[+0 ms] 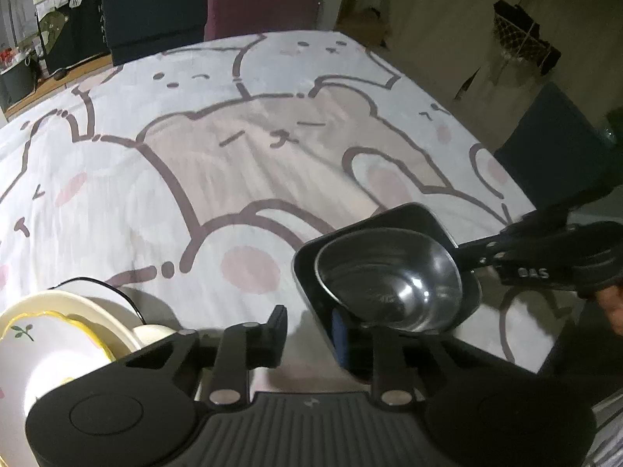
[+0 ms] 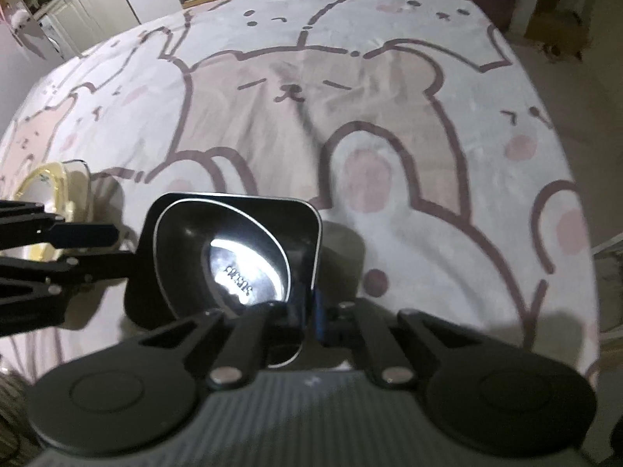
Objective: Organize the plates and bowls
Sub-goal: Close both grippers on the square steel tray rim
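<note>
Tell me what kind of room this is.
Most likely a home dining area: a table under a cartoon-bear tablecloth, upholstered chairs pushed up to its far edge, and kitchen-style cabinets behind.

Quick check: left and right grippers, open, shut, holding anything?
Left gripper: open, empty, beside the square black dish.
Right gripper: shut on the square black dish, which holds the round steel bowl.

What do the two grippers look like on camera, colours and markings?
Both are matte black. Each has a ribbed grey base plate, round black side housings, and linkage bars with silver pivot pins. The left gripper and right gripper show blue finger pads. White lettering on the right gripper's side reads "DAS". No cables visible.
</note>
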{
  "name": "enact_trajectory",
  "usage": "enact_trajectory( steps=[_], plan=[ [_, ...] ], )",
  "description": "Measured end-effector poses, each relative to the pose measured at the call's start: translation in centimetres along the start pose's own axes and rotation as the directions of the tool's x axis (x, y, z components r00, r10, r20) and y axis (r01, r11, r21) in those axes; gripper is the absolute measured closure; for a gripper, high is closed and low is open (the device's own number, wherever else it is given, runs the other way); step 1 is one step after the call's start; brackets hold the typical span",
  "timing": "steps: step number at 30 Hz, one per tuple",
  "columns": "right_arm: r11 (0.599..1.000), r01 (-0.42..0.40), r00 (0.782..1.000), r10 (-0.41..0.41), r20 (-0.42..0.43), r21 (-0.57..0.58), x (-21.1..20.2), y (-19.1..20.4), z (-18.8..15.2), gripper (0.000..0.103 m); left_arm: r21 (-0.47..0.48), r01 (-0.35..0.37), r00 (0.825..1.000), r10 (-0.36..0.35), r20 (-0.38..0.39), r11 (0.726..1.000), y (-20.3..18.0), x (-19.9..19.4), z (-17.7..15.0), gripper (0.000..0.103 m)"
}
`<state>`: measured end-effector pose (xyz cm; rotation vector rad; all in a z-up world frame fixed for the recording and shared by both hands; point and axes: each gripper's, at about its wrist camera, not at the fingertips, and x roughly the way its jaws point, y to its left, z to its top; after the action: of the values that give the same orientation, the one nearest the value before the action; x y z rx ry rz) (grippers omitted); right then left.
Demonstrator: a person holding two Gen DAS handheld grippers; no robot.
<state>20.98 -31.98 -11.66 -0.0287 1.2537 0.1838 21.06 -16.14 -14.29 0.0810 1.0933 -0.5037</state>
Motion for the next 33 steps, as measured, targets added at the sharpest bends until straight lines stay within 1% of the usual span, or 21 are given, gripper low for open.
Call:
enact_trajectory(
  steps=[2,4,8,10,14,17,21,25,28,33],
  plan=[
    [1.000,-0.002,1.000,0.002,0.000,-0.002,-0.1,-0.3,-0.1,0.098,-0.031,0.024,1.000,-0.024,-0.012,0.999,0.3,0.4,0.0,0.079],
    [1.000,-0.013,1.000,0.013,0.005,0.003,-0.1,-0.5,-0.3,0.098,-0.063,0.045,0.999,-0.046,-0.023,0.997,0.5,0.9,0.0,0.082],
    [0.998,-0.039,0.999,0.039,0.012,0.038,0.0,-1.2,-0.5,0.098,-0.081,0.038,0.998,-0.042,-0.039,0.996,0.5,1.7,-0.1,0.087],
    [0.999,-0.037,0.999,0.036,0.019,0.029,0.1,-1.2,-0.5,0.097,-0.103,0.051,0.997,-0.056,-0.048,0.993,0.6,2.2,-0.1,0.090],
    [1.000,-0.013,1.000,0.013,0.020,-0.005,0.3,-0.5,-0.6,0.097,-0.120,0.044,0.997,-0.051,-0.052,0.992,0.6,2.7,-0.1,0.090],
    [1.000,-0.012,1.000,0.012,0.012,-0.007,0.4,-0.6,-0.4,0.097,-0.122,0.040,0.998,-0.046,-0.049,0.992,0.5,2.8,-0.1,0.090],
    [1.000,-0.022,1.000,0.022,-0.004,0.011,0.7,-0.8,-0.3,0.097,-0.117,0.029,0.998,-0.035,-0.052,0.993,0.3,3.3,-0.3,0.089],
    [0.999,-0.034,0.999,0.034,-0.016,0.032,1.0,-1.0,-0.1,0.097,-0.149,0.043,0.997,-0.053,-0.064,0.988,0.7,3.6,-0.3,0.089],
    [0.995,-0.056,0.998,0.058,-0.023,0.084,1.1,-1.5,-0.1,0.097,-0.175,0.049,0.996,-0.061,-0.063,0.983,0.9,3.6,-0.4,0.089],
    [0.996,-0.050,0.998,0.053,-0.026,0.077,1.0,-1.3,-0.3,0.098,-0.186,0.049,0.996,-0.061,-0.058,0.981,0.8,3.4,-0.6,0.091]
  ],
)
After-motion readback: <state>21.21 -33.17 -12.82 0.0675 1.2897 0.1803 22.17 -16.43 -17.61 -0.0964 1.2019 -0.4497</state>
